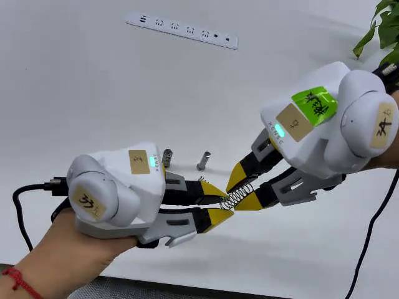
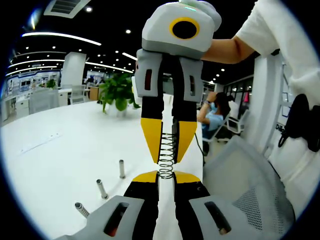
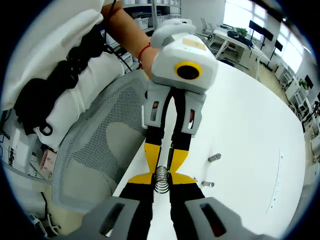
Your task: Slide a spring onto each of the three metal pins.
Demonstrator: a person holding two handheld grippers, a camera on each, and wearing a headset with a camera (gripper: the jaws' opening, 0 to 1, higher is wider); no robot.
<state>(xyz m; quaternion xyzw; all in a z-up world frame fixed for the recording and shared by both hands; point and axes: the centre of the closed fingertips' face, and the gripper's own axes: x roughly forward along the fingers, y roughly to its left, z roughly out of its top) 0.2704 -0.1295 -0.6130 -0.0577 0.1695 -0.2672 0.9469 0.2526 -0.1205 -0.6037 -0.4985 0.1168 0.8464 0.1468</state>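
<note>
I hold a spring (image 1: 240,194) in the air above the table (image 1: 93,75), left gripper (image 2: 165,176) clamped on its left end, right gripper (image 3: 160,179) on its right; beyond, one pin (image 1: 167,157) looks fitted and a bare pin (image 1: 204,161) waits, so I judge most remains.

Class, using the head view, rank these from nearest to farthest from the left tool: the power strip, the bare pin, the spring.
1. spring: held at the tips of the left tool.
2. bare pin: a little way beyond the tips.
3. power strip: far back, top of view.
</note>
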